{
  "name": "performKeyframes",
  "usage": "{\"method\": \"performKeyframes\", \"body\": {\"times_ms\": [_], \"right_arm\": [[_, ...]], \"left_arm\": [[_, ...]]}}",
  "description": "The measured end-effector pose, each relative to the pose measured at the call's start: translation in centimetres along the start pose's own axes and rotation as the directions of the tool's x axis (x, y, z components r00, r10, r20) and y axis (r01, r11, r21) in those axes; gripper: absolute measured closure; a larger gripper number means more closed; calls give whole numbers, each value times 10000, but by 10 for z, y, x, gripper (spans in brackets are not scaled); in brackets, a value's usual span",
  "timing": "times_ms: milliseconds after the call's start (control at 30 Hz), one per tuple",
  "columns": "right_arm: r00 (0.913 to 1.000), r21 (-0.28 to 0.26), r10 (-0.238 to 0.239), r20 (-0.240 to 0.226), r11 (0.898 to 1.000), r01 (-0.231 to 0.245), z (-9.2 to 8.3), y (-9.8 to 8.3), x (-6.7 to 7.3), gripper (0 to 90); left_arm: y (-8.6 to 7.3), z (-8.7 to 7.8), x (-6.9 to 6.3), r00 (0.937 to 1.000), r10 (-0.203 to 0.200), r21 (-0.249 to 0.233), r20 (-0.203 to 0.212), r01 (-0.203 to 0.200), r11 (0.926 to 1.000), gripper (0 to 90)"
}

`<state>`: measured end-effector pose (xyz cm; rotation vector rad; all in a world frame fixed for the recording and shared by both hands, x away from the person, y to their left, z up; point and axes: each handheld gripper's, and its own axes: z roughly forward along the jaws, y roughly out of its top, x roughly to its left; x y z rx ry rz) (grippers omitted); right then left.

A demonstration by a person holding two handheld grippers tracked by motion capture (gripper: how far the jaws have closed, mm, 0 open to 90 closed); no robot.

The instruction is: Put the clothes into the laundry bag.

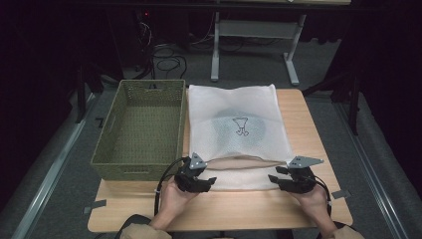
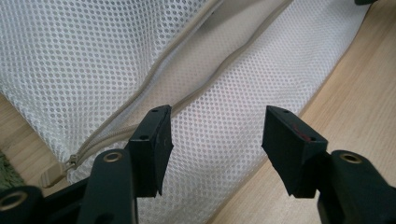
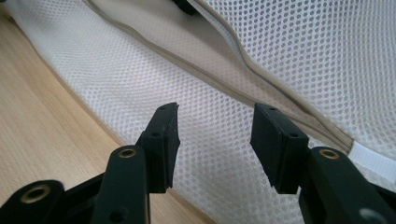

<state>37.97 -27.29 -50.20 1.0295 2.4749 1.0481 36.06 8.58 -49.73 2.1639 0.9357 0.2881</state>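
The mesh laundry bag (image 1: 234, 134) lies flat on the table (image 1: 308, 129) just right of the green basket (image 1: 142, 129), zipper (image 2: 154, 79) already open, and my left claw (image 2: 215, 135) and right claw (image 3: 215, 140) hover spread at its near edge, gripping nothing; moving it remains, I judge.

grippers: black left gripper (image 1: 208, 180) and right gripper (image 1: 274, 178), grey three-cornered top plates
screws: brass-ringed
cables: black
sleeves: tan
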Motion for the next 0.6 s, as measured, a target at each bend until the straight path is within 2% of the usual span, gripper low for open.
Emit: {"method": "performKeyframes", "body": {"times_ms": [267, 600], "right_arm": [[9998, -13, -200, 60, 9998, 200, 2, -3, 2, 519], [9998, -131, 33, -171, 9999, -35, 3, -4, -1, 507]], "left_arm": [[-1, 2, 3, 9999, -147, 86, -56, 147, 9999, 421], [-2, 3, 4, 9998, -195, 137, 18, 195, 9997, 415]]}}
